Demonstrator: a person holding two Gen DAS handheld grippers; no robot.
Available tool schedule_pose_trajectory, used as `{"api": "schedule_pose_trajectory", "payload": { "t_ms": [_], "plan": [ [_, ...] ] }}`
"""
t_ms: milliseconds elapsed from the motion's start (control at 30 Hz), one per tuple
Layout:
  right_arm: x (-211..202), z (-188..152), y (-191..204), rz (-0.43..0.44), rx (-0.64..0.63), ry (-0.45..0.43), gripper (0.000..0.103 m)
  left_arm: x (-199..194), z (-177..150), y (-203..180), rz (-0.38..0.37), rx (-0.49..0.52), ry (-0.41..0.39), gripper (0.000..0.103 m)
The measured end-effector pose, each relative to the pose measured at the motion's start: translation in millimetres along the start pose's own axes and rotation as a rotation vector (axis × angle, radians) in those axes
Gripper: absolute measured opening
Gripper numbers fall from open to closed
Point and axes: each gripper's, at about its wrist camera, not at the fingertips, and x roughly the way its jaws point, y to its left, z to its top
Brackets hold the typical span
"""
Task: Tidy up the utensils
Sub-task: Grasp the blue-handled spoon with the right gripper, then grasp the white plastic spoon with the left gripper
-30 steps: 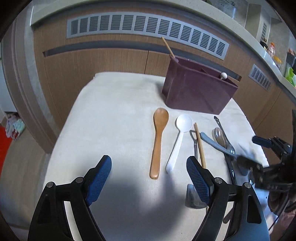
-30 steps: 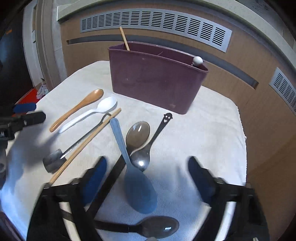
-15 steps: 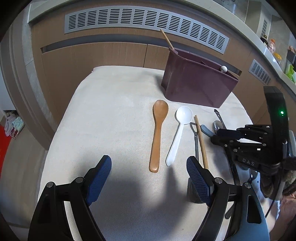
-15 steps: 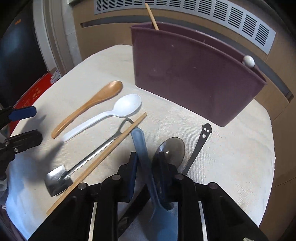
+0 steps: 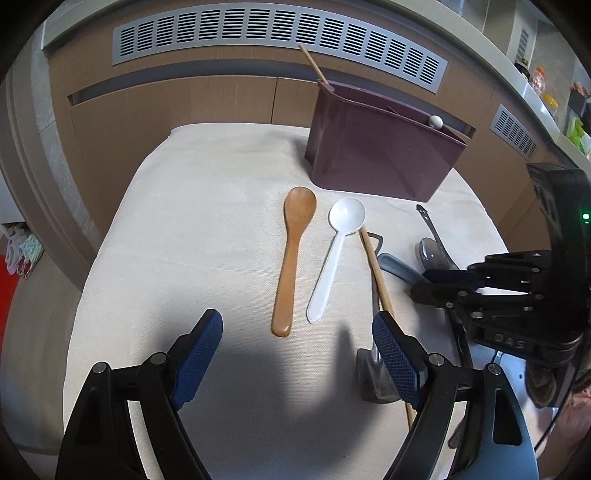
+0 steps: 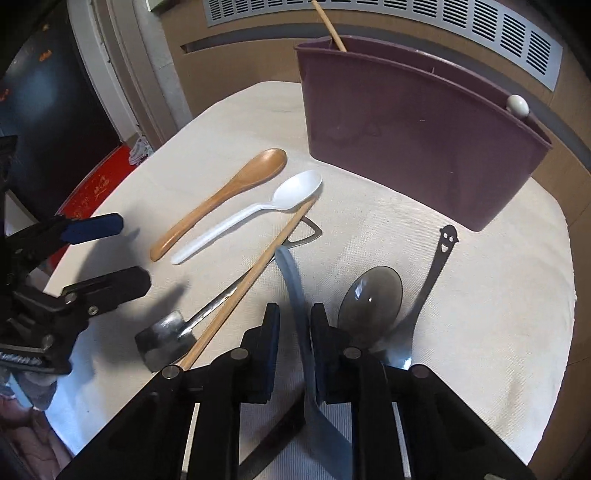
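A surface (image 5: 207,206) covered in cream cloth is seen, set against a wood-panelled cabinet front (image 5: 177,107) with a long grey vent grille (image 5: 258,40) along the top. A second, smaller grille (image 5: 517,129) is seen further right. A red floor patch (image 6: 96,184) is visible beside the surface at left in the right wrist view.

A maroon utensil holder (image 6: 406,129) stands upright at the far side of the surface; one wooden stick (image 6: 328,26) leans out of its left end and a white knob (image 6: 517,105) shows at its right end.

Loose utensils are laid on the cloth: a wooden spoon (image 5: 293,258) and a white plastic spoon (image 5: 334,258) side by side, then a chopstick (image 6: 251,280) lying over a metal scoop (image 6: 166,341). Further right, a dark clear spoon (image 6: 373,299) and a smiley-handled spoon (image 6: 432,273) are seen.

The right gripper (image 6: 293,317) is clamped on the handle of a grey-blue spatula (image 6: 295,291), its jaws having just been closing; the spatula's blade is partly hidden under the gripper.

The left gripper (image 5: 297,332) is held with jaws wide apart, nothing between them, above bare cloth near the spoon handle ends.
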Motion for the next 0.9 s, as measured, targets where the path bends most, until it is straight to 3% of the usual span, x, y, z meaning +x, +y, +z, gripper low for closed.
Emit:
{"api": "schedule_pose_trajectory", "payload": {
  "t_ms": [133,200,467,533,633,900],
  "plan": [
    [2.0,2.8,1.6,-0.012,-0.03,0.012,0.016,-4.8,-0.4,-1.8,0.003,0.014,-0.004,0.083],
    [-0.9,2.2,-2.3,-0.041,-0.012,0.018,0.007,-6.9,-0.2,-1.4,0.003,0.01,-0.006,0.083],
    [-54.6,-28.9,-41.4,-0.028,0.183,-0.109,0.005,-8.2,9.8,-18.8,-0.058,0.061,-0.01,0.082],
    [-64.1,-36.2,-50.9,-0.031,0.224,-0.138,0.005,-2.4,17.7,-29.1,-0.088,0.099,0.003,0.068],
    [-73.9,-47.1,-62.4,-0.041,0.277,-0.179,0.005,11.8,34.5,-43.3,-0.149,0.153,0.044,0.05],
    [-82.6,-63.8,-68.7,-0.025,0.33,-0.27,0.005,72.3,89.7,-47.3,-0.095,0.146,0.239,0.049]
  ]
}}
